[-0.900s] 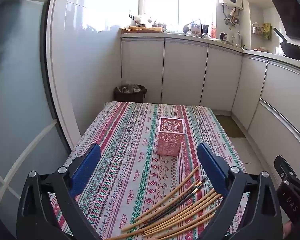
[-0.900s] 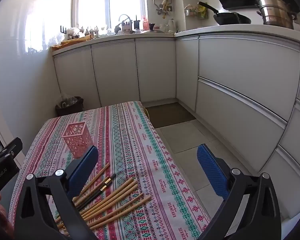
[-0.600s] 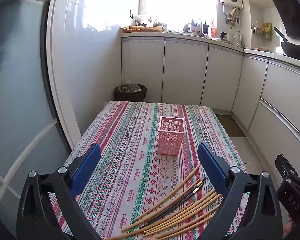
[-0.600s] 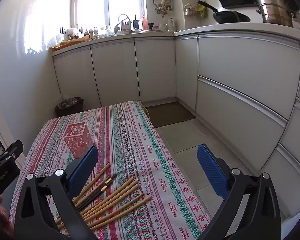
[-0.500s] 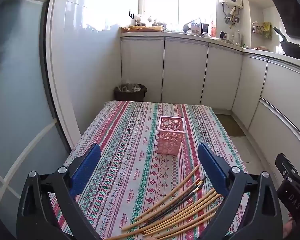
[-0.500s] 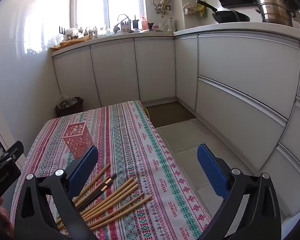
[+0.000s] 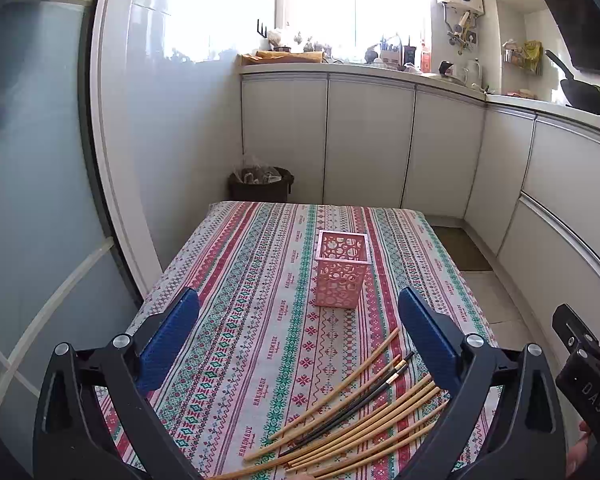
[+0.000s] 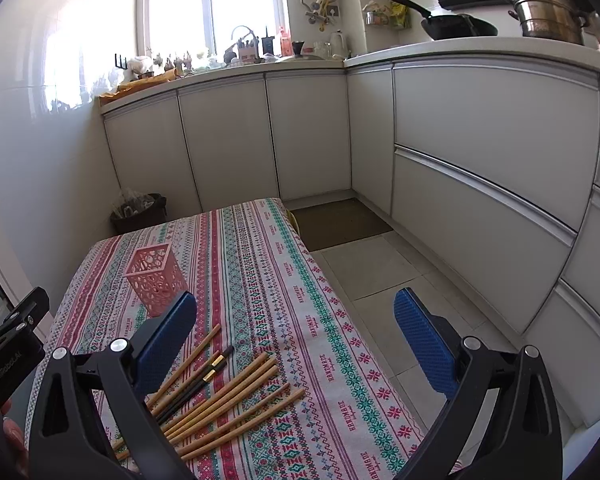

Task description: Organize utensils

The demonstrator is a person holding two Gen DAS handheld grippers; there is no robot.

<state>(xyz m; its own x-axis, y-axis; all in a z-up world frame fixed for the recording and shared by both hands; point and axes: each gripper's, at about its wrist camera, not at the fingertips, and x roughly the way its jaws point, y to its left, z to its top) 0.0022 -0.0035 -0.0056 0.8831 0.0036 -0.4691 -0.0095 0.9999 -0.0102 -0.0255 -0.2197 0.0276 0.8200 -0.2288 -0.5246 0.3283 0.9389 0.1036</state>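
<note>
A pink perforated holder (image 7: 341, 269) stands upright and empty in the middle of the striped tablecloth (image 7: 240, 288); it also shows in the right wrist view (image 8: 155, 277). Several bamboo chopsticks (image 7: 364, 436) and a dark pair (image 7: 352, 408) lie fanned near the table's front right; they also show in the right wrist view (image 8: 228, 404). My left gripper (image 7: 300, 332) is open and empty above the table's near edge. My right gripper (image 8: 296, 328) is open and empty, above the chopsticks and the table's right edge.
White kitchen cabinets (image 7: 372, 140) run along the back and right. A dark bin (image 7: 260, 184) stands beyond the table's far end. A pan (image 8: 452, 26) and a steel pot (image 8: 548, 8) sit on the counter. Tiled floor (image 8: 380, 272) lies right of the table.
</note>
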